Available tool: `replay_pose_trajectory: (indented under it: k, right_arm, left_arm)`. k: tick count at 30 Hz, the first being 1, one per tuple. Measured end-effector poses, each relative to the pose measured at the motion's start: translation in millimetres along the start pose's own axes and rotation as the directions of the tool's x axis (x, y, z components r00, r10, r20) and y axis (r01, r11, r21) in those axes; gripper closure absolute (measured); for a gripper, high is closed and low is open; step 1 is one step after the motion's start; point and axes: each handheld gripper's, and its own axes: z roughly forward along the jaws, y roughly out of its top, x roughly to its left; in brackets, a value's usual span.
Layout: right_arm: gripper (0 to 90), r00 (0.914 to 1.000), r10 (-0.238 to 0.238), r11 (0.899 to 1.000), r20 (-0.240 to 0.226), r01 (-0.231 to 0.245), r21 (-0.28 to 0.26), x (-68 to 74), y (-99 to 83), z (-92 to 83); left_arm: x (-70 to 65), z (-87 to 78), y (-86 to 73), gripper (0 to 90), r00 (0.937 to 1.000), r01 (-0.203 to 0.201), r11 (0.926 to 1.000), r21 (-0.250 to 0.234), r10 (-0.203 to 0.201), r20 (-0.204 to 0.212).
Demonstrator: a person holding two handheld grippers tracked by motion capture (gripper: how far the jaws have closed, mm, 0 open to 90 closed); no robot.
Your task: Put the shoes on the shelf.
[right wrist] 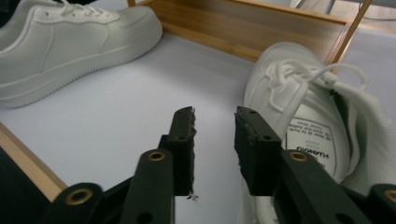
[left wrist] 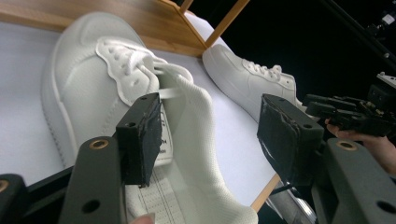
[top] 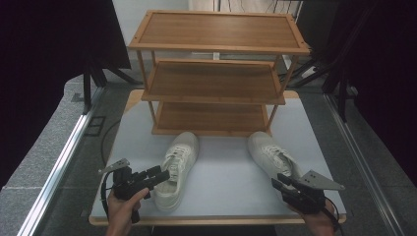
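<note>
The left gripper hovers with its jaws spread wide at the heel opening of the left shoe; in the left gripper view one pad sits against the tongue label inside the collar while the other stands well clear over the bare desk, so nothing is pinched. That shoe lies near the front left of the desk, its toe pointing at the rack and its heel close to the front edge. The left hand comes in from the bottom edge and holds the gripper roughly level, aimed rightward and a little forward. The right gripper has its jaws partly apart with only desk surface showing between them; the right shoe lies just beside it, its heel next to the jaws and its toe toward the rack's front right post. The right hand grips from the front right corner, the gripper pointing leftward and forward. There are two white lace-up shoes, well apart from each other, two grippers, and one bamboo rack with three shelves standing at the back of the desk.
</note>
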Motion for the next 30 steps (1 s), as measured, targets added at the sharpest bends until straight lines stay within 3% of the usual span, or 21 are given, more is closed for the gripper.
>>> replay_pose_trajectory:
  k: [8, 13, 15, 20, 22, 30]
  right_arm:
    - [60.7, 0.9987, 0.033, 0.997, 0.038, -0.030, -0.073, -18.0, 11.0, -10.6]
    - [55.4, 0.9956, 0.054, 0.994, 0.076, -0.047, -0.098, -38.5, 21.2, -13.6]
    - [51.4, 0.9941, 0.058, 0.994, 0.092, -0.049, -0.093, -51.6, 23.0, -10.3]
    - [49.0, 0.9924, 0.077, 0.996, 0.096, -0.072, -0.056, -66.6, 21.5, -2.1]
    - [47.6, 0.9939, 0.078, 0.996, 0.077, -0.076, -0.037, -71.8, 18.4, 4.4]
    - [46.4, 0.9967, 0.053, 0.997, 0.062, -0.056, 0.048, -82.0, 14.5, 24.8]
  left_arm:
    - [-0.7, 2.1, -0.3, 39.9, 0.9991, -0.025, 0.9997, 0.003, 0.025, -0.035]
    - [2.5, 5.5, 2.5, 39.9, 0.9964, -0.040, 0.9991, 0.018, 0.041, -0.074]
    - [3.4, 9.0, 6.0, 40.1, 0.9927, -0.060, 0.9978, 0.030, 0.063, -0.103]
    - [7.0, 17.7, 10.8, 41.0, 0.9789, -0.101, 0.9925, 0.068, 0.111, -0.171]
    - [7.3, 18.0, 9.9, 41.8, 0.9685, -0.121, 0.9898, 0.076, 0.134, -0.210]
    - [16.8, 30.6, 11.8, 44.1, 0.9546, -0.117, 0.9866, 0.113, 0.143, -0.261]
